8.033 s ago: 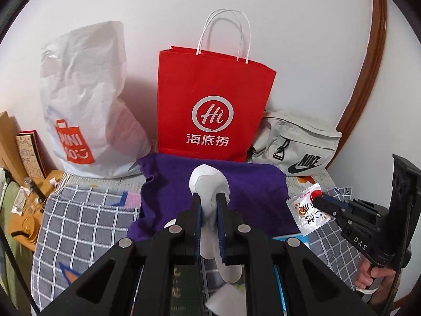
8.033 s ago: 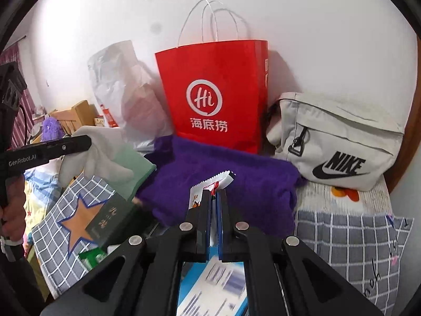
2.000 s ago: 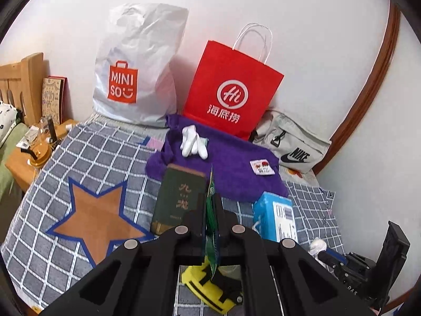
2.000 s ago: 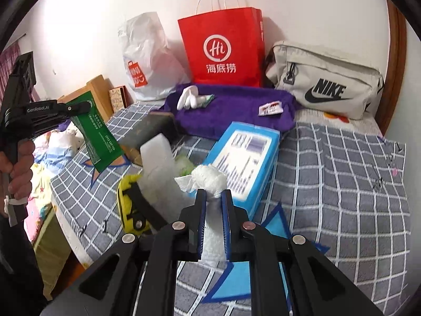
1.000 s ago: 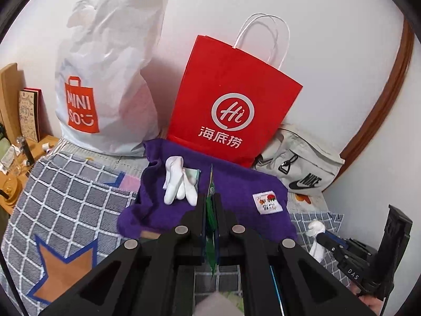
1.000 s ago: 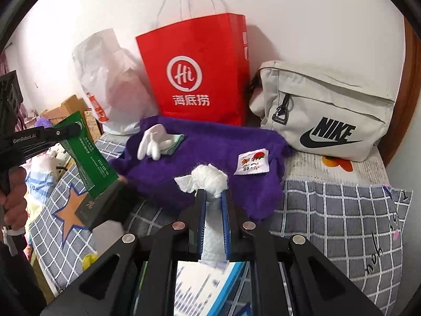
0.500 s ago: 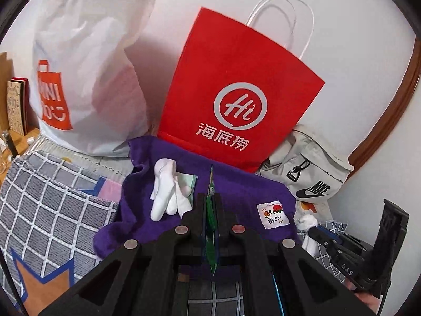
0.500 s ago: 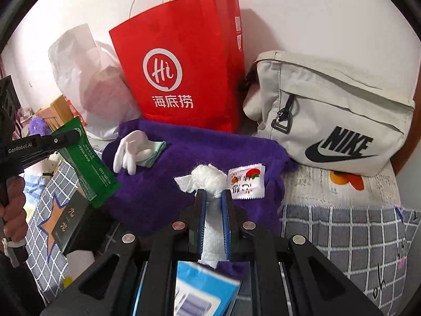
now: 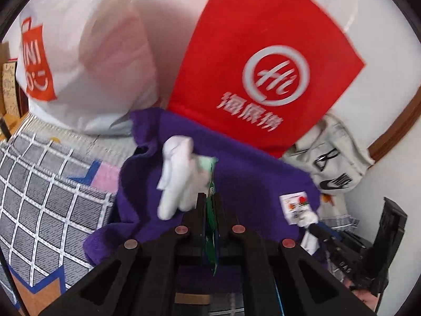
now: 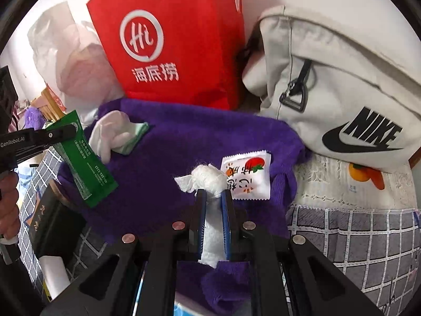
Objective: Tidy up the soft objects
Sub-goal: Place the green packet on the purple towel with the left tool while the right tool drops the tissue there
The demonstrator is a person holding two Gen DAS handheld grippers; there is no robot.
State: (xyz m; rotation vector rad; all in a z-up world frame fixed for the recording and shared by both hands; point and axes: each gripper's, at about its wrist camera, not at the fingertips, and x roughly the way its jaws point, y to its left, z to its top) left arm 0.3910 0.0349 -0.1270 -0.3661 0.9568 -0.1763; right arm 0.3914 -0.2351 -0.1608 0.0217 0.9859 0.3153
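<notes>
While both grippers hang over the spread purple fleece cloth [image 10: 184, 142], each grips one item. Left gripper [image 9: 209, 202]: jaws pinched nearly together on a flat green foil sachet [image 10: 84, 158], which hangs edge-on between them in the left wrist view, beside the white fabric glove [image 9: 179, 179] lying on the cloth with a pale green folded piece [image 10: 136, 134] under it. Right gripper [image 10: 213, 197]: jaws closed on a crumpled white tissue wad [image 10: 208, 179], its top just beside the white snack sachet with red print [image 10: 247, 176] on the cloth. Behind the cloth: red paper carrier bag [image 10: 179, 39], white plastic shopping bag [image 9: 86, 52], grey fabric waist bag [image 10: 342, 92]. Checked grey bedcover [image 10: 355, 237] underneath.
</notes>
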